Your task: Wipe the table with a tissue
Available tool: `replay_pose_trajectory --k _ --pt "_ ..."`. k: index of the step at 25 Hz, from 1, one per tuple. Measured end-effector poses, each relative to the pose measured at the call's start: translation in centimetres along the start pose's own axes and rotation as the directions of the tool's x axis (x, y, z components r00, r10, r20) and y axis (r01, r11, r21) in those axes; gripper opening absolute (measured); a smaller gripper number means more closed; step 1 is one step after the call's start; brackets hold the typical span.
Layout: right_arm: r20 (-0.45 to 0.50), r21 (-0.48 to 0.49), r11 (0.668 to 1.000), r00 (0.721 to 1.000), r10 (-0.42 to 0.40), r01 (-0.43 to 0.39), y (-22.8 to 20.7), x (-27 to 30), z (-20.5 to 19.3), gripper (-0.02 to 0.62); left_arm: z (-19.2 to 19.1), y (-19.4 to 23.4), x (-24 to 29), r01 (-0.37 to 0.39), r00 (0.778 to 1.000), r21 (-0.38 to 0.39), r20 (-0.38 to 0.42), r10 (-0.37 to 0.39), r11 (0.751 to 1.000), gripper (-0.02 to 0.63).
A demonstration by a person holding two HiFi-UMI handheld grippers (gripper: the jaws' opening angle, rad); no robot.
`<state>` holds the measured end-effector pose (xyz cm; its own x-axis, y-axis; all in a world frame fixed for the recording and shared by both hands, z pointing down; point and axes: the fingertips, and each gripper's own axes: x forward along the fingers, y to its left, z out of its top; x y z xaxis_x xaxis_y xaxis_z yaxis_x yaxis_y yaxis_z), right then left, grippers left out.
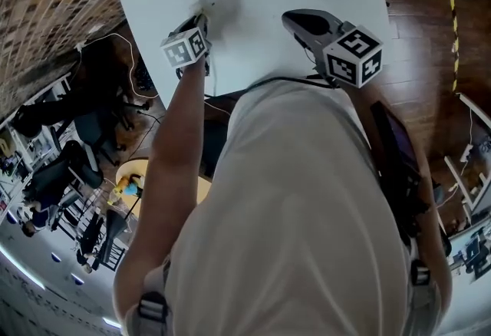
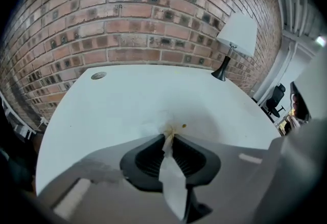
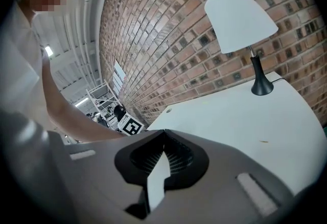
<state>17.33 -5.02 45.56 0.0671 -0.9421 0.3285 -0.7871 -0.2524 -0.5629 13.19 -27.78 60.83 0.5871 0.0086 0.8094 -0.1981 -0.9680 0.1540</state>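
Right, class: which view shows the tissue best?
The left gripper view: the tissue sits pinched at the left gripper's jaw tips, against the table. The head view gives only a pale blur there; the right gripper view misses it.

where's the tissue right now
The tissue sits centre of the left gripper view, pinched by the left gripper and resting on the white table beside a small yellowish spot.

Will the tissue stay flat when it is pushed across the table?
Probably not: the tissue looks thin and bunched at the left gripper, so likely floppy. It seems light and should slide easily on the smooth table.
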Motion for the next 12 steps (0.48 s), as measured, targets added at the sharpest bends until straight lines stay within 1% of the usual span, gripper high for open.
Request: replay_pose_trajectory --k 2,5,7,12 --pt "0.005 0.004 1.000 1.000 -0.012 0.012 -0.4 -0.4 0.2 0.008 0.1 0.0 0.8 -0.002 1.000 0.002 -0.018 0.002 1.000 0.057" --pt "0.011 0.013 1.000 1.000 -0.027 0.027 -1.1 -1.1 0.3 0.009 0.5 -0.2 1.4 -0.015 1.000 -0.028 -0.015 0.014 1.000 0.057" --pt "0.013 0.020 0.999 0.999 -0.033 0.032 -1.4 -1.5 0.2 0.009 0.4 -0.3 1.6 -0.024 0.999 -0.030 -0.025 0.023 0.999 0.056" --pt "0.013 0.025 0.999 0.999 -0.030 0.029 -1.6 -1.9 0.1 0.009 0.4 -0.6 2.1 -0.057 0.995 0.079 -0.083 0.063 0.995 0.054"
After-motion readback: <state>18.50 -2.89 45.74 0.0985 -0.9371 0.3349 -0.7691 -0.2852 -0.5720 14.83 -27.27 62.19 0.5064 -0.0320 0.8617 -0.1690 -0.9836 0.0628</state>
